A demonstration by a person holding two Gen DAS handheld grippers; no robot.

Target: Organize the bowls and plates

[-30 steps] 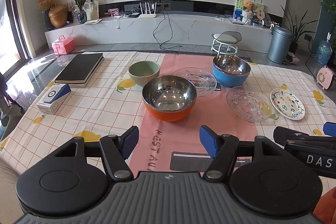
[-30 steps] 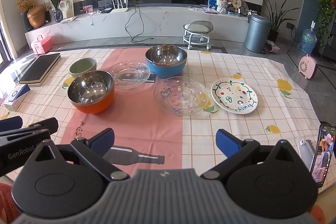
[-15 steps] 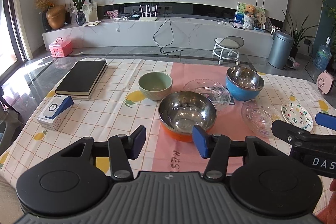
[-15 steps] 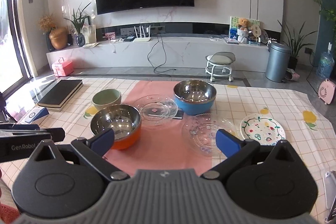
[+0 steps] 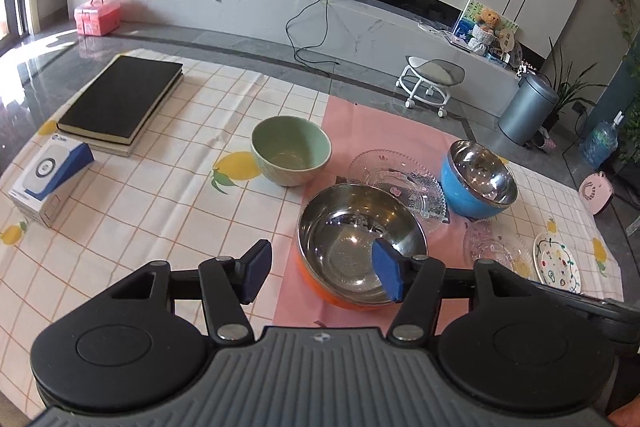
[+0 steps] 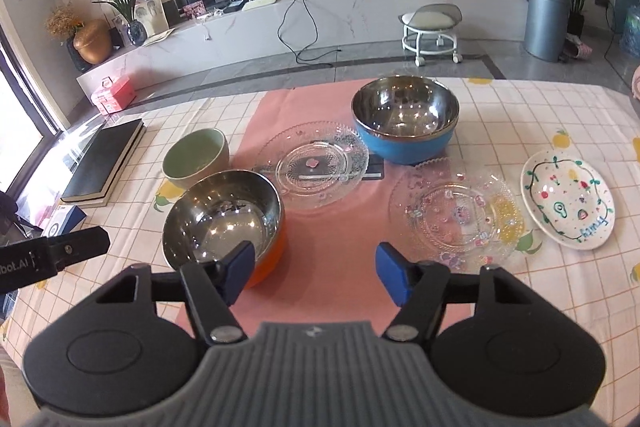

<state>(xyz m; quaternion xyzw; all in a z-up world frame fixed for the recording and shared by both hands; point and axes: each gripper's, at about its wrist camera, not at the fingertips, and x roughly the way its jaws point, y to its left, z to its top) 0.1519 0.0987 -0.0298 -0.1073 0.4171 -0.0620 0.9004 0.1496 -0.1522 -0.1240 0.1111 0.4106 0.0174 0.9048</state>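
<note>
Jaws stood apart and empty on both: left gripper point(image 5: 322, 271) just widening at the orange steel bowl point(image 5: 358, 251), its right pad seemingly over the rim, likely for a rim pinch; right gripper point(image 6: 316, 277) just narrowing above the pink runner point(image 6: 328, 223).

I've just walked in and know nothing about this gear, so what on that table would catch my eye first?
Probably the shiny steel bowl with the orange outside, nearest the camera on the pink strip of the tablecloth, with its blue twin farther back. Two clear glass plates lie between and beside them, and a painted white plate sits at the right. The right claw hangs open over the cloth, holding nothing.
</note>
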